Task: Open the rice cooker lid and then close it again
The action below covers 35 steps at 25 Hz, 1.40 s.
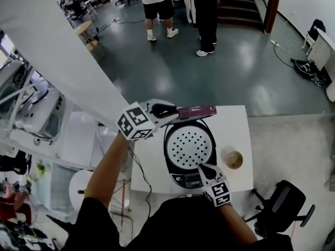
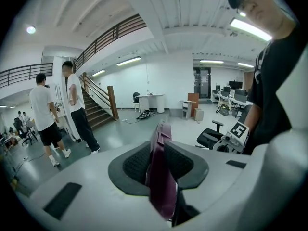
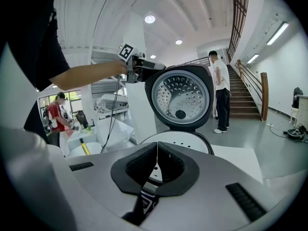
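Observation:
The rice cooker (image 1: 178,179) stands on the white table (image 1: 235,124), its pot top covered by a perforated white plate (image 1: 188,146). Its purple lid (image 1: 198,111) stands raised at the back. My left gripper (image 1: 175,112) is shut on the lid's top edge; in the left gripper view the purple lid (image 2: 161,177) fills the space between the pads. The right gripper view shows the lid's shiny inner face (image 3: 180,97) upright over the cooker body (image 3: 187,139). My right gripper (image 1: 201,168) hovers shut over the cooker's front panel, holding nothing; its jaws (image 3: 157,165) meet.
A small cup (image 1: 233,159) with brown contents sits to the cooker's right. A black cable (image 1: 138,166) hangs off the table's left edge. A black office chair (image 1: 282,203) stands at the lower right. Two people (image 1: 207,14) stand on the floor beyond the table.

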Motion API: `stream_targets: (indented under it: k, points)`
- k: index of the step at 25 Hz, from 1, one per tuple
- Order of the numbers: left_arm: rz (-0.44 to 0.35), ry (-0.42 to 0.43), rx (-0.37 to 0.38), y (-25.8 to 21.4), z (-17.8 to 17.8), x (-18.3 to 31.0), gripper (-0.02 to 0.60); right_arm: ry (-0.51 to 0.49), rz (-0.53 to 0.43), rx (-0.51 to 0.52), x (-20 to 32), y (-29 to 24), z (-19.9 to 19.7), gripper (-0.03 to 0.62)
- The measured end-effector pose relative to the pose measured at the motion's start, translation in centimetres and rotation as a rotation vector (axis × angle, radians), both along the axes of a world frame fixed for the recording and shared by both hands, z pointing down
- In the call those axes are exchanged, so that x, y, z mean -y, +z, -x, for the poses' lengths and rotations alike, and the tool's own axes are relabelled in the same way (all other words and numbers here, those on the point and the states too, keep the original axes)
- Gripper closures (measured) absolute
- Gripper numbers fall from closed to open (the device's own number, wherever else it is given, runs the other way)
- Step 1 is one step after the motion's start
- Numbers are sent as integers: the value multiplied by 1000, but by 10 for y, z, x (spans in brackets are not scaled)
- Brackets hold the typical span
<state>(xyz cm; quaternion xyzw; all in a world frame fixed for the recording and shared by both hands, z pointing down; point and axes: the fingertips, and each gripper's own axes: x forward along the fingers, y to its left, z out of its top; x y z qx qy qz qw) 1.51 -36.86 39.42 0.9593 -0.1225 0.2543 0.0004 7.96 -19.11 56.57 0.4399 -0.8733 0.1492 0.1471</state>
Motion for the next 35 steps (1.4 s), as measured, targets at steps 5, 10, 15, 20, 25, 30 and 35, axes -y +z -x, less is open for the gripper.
stream_targets:
  k: [5,10,15,20,25,30,35]
  points:
    - [1,2,11,2,-2,-8,508,9,-2,-2,-7,-1,0,592]
    - [-14,4,14,5,-3,-18,512,19,-1,9,-15,-2,2,593]
    - [-26,8,14,8,-4,-26,515,41,10,46,-22,-7,2,592]
    - [-44,4,17,14,-5,-35,515,53,24,61,-31,-4,3,594]
    - [-71,11,16,18,-8,-48,515,59,23,66,-42,-6,3,594]
    - [-64,20,30,27,-9,-61,515,56,15,65,-51,-6,5,594]
    - [-44,29,43,36,-10,-74,518,74,31,75,-58,-8,4,594]
